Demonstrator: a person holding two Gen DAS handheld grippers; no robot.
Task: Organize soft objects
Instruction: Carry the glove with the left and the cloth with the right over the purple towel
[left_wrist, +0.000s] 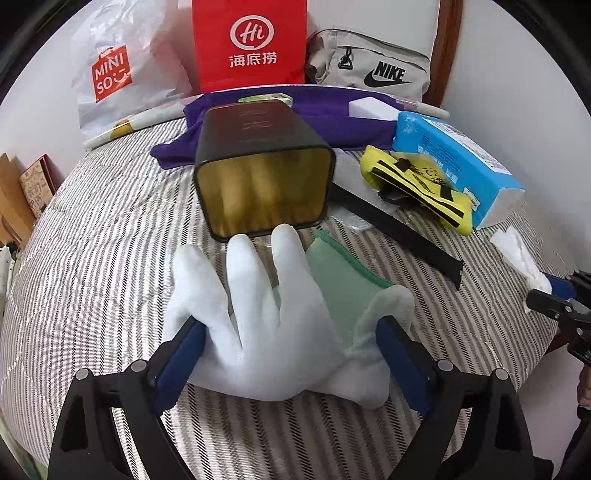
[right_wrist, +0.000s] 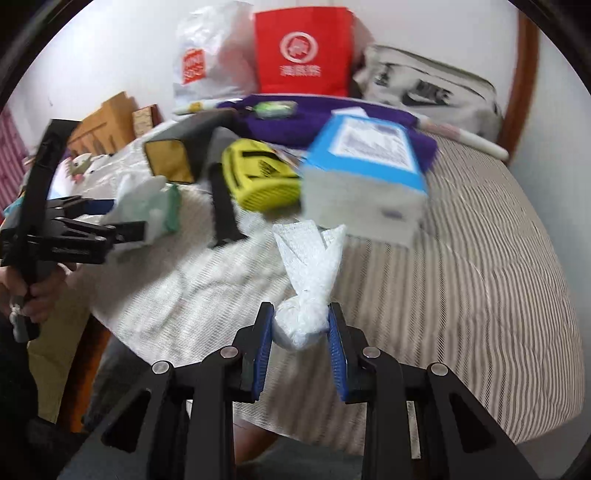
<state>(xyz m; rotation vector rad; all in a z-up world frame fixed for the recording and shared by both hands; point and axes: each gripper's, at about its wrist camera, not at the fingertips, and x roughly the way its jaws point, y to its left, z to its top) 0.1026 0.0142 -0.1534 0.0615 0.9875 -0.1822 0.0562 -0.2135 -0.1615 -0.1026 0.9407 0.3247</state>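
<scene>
On the striped bed cover (left_wrist: 92, 258) a white glove (left_wrist: 258, 317) lies flat, fingers pointing toward a black tin (left_wrist: 258, 166) that is tipped on its side with its gold-lined mouth facing the glove. The left gripper (left_wrist: 291, 354) stands over the glove with its blue pads (left_wrist: 181, 354) spread wide, one on each side of the glove's cuff, and the pads do not squeeze it; whether they brush the fabric I cannot tell. A folded green cloth (left_wrist: 340, 266) lies under the glove's right side, touching it. Off to the right, the right gripper (right_wrist: 300, 332) has its blue pads pinching the knotted end of a white plastic bag (right_wrist: 306, 280), whose loose tails fan out ahead of the fingers; the picture there is blurred. Just beyond the bag sits a blue-and-white tissue pack (right_wrist: 362, 173), and beside that a yellow pouch with black straps (right_wrist: 258, 177). A flat black strap (left_wrist: 399, 225) runs across the cover between the tin and the pouch. Behind everything a purple cloth (left_wrist: 332, 122) spreads along the back of the bed, and against the wall stand a white Miniso bag (left_wrist: 122, 70), a red paper bag (left_wrist: 251, 44) and a grey Nike bag (left_wrist: 373, 66). A hand (right_wrist: 40, 291) grips the handle of the left gripper at the edge of the right view.
</scene>
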